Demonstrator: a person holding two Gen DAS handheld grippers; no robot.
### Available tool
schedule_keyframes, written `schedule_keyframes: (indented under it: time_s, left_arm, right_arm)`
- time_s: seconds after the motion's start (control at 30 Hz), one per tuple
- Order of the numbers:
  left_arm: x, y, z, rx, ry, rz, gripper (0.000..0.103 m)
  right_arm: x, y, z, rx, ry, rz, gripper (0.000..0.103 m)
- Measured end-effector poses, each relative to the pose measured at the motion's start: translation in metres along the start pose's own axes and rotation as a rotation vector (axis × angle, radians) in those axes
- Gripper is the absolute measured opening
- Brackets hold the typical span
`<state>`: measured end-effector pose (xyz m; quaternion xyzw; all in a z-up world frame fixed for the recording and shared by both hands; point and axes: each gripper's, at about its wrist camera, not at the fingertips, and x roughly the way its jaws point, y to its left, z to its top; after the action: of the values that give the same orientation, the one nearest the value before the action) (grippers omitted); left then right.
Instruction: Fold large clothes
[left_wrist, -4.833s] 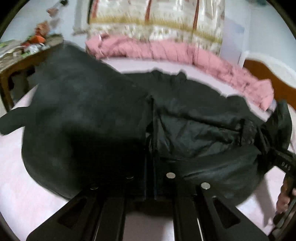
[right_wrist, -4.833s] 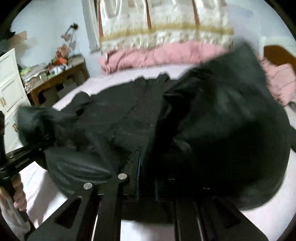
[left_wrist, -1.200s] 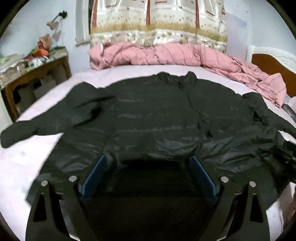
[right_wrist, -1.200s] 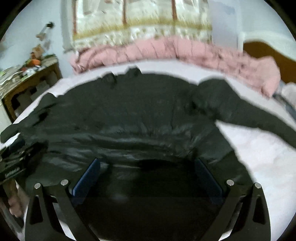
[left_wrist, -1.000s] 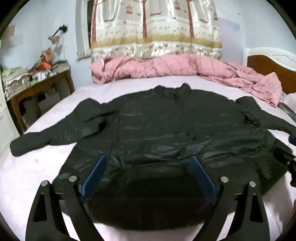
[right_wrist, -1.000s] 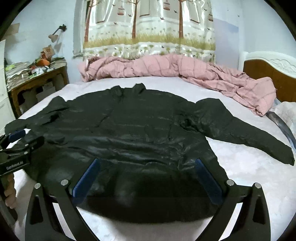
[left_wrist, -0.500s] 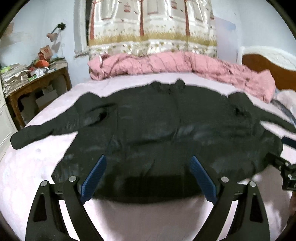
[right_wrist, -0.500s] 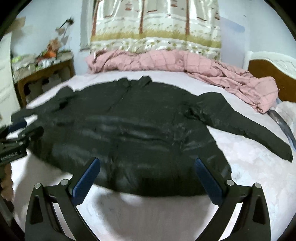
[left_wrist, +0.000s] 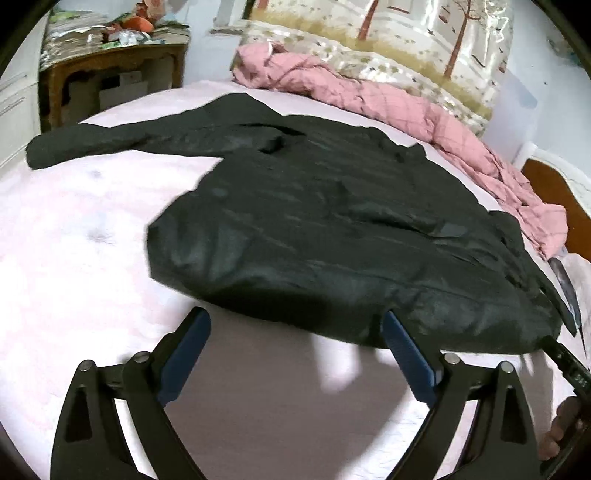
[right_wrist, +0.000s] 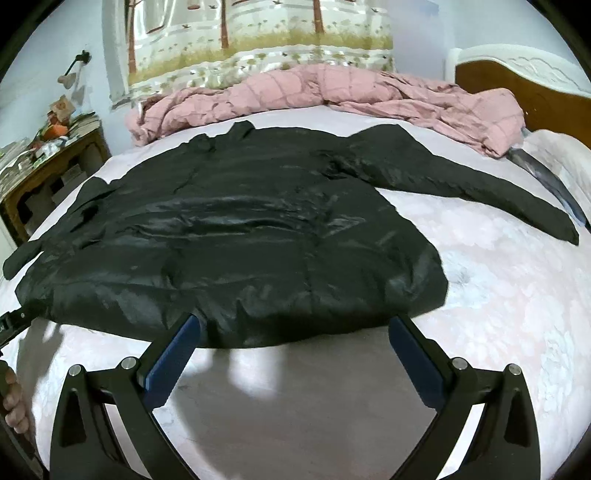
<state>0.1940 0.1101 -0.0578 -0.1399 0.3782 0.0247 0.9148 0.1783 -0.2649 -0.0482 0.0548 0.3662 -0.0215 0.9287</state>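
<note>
A glossy, puffy black jacket (right_wrist: 236, 236) lies flat, probably quilted, on the pink bed (right_wrist: 498, 295); both hand-held grippers (left_wrist: 295, 354) (right_wrist: 291, 354) are spread, empty.

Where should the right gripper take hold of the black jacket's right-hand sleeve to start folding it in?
Probably the cuff end of the sleeve, coming in from the outer right side. The black jacket lies flat with that sleeve stretched out over the pink bedsheet, its tip free. The right gripper is open, near the hem.

Black fingers (left_wrist: 184, 354) with blue pads, silver screws.
</note>
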Motion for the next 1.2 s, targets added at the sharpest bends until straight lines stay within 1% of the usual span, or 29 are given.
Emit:
schedule_keyframes:
  time_s: [0.07, 0.2, 0.23, 0.3, 0.4, 0.47, 0.57, 0.6, 0.63, 0.67, 0.7, 0.73, 0.77, 0.8, 0.83, 0.87, 0.9, 0.93, 1.07, 1.13, 1.2]
  left_arm:
    - [0.001, 0.01, 0.0, -0.044, 0.005, 0.002, 0.096]
    - [0.009, 0.029, 0.005, -0.12, 0.027, -0.011, 0.098]
    - [0.009, 0.032, 0.007, -0.129, 0.026, -0.018, 0.098]
    - [0.009, 0.034, 0.01, -0.133, 0.023, -0.025, 0.099]
    - [0.012, 0.036, 0.015, -0.125, 0.051, -0.081, 0.099]
    - [0.01, 0.041, 0.017, -0.142, 0.033, -0.087, 0.099]
    - [0.017, 0.048, 0.023, -0.172, 0.042, -0.114, 0.099]
    - [0.021, 0.049, 0.026, -0.179, 0.044, -0.12, 0.098]
    - [0.023, 0.05, 0.028, -0.182, 0.041, -0.125, 0.097]
    - [0.023, 0.05, 0.029, -0.176, 0.032, -0.121, 0.084]
    - [0.024, 0.049, 0.03, -0.165, 0.031, -0.106, 0.065]
    - [0.025, 0.048, 0.03, -0.15, 0.031, -0.094, 0.055]
    - [0.024, 0.046, 0.029, -0.139, 0.027, -0.108, 0.029]
    - [0.023, 0.045, 0.029, -0.129, 0.027, -0.13, 0.012]
    - [0.02, 0.043, 0.028, -0.115, 0.017, -0.135, 0.011]
    - [0.014, 0.038, 0.026, -0.088, -0.01, -0.11, 0.009]
    - [0.009, 0.034, 0.024, -0.065, -0.029, -0.091, 0.008]
    - [0.004, 0.03, 0.023, -0.041, -0.046, -0.07, 0.007]
    - [-0.014, 0.019, 0.012, 0.023, -0.068, -0.012, 0.007]
    - [-0.024, 0.02, 0.006, 0.038, -0.074, -0.004, 0.007]
    - [-0.032, 0.024, 0.0, 0.04, -0.063, -0.008, 0.007]
  right_arm:
    - [0.001, -0.005, -0.001, 0.018, 0.008, -0.009, 0.102]
    - [0.006, -0.017, -0.001, 0.013, 0.007, -0.103, 0.102]
    - [0.007, -0.02, -0.001, 0.021, 0.014, -0.104, 0.102]
    - [0.009, -0.031, -0.001, 0.07, 0.028, -0.065, 0.102]
    - [0.012, -0.044, 0.001, 0.126, 0.038, -0.019, 0.102]
    - [0.016, -0.051, 0.003, 0.155, 0.039, -0.007, 0.102]
    - [0.025, -0.064, 0.007, 0.22, 0.059, 0.022, 0.102]
    - [0.028, -0.068, 0.008, 0.239, 0.061, 0.048, 0.103]
    - [0.03, -0.069, 0.009, 0.253, 0.063, 0.062, 0.103]
    - [0.033, -0.072, 0.01, 0.269, 0.061, 0.076, 0.103]
    - [0.034, -0.072, 0.011, 0.274, 0.054, 0.078, 0.096]
    - [0.035, -0.073, 0.012, 0.273, 0.042, 0.081, 0.078]
    - [0.036, -0.072, 0.012, 0.268, 0.043, 0.098, 0.069]
    - [0.038, -0.07, 0.012, 0.262, 0.046, 0.098, 0.043]
    - [0.038, -0.069, 0.011, 0.256, 0.04, 0.082, 0.033]
    - [0.035, -0.068, 0.011, 0.25, 0.024, 0.083, 0.028]
    - [0.033, -0.067, 0.011, 0.246, 0.013, 0.093, 0.016]
    - [0.028, -0.064, 0.01, 0.231, -0.001, 0.09, 0.013]
    - [0.01, -0.05, 0.007, 0.137, -0.018, -0.008, 0.01]
    - [-0.004, -0.045, 0.003, 0.104, -0.022, -0.035, 0.01]
    - [-0.019, -0.046, -0.004, 0.095, -0.017, -0.038, 0.01]
